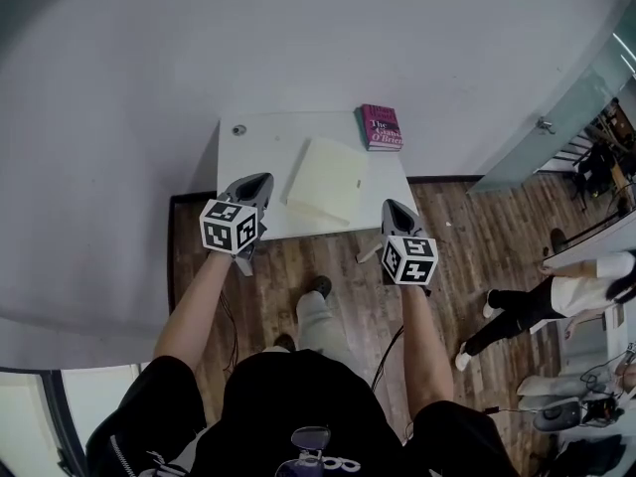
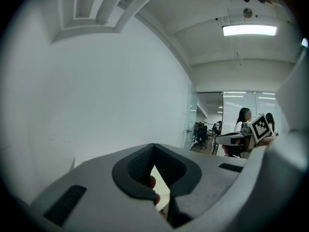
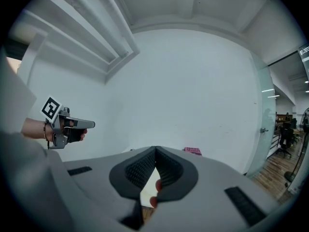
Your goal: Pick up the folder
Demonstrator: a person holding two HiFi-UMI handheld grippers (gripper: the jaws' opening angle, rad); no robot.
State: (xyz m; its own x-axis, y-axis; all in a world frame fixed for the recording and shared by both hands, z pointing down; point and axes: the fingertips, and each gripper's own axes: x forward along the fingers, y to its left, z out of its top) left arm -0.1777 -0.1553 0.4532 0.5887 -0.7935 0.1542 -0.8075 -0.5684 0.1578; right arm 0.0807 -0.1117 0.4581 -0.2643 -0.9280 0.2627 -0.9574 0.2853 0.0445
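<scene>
Though untouched, folder [image 1: 327, 179] betw. L/R jaws

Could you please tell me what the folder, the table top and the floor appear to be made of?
The folder is pale cream, matte, flat and thin: probably card or plastic, and I cannot tell which. The table is white, smooth and even: likely laminate or painted board. The floor shows brown planks with visible grain: wood or wood-look laminate.
</scene>
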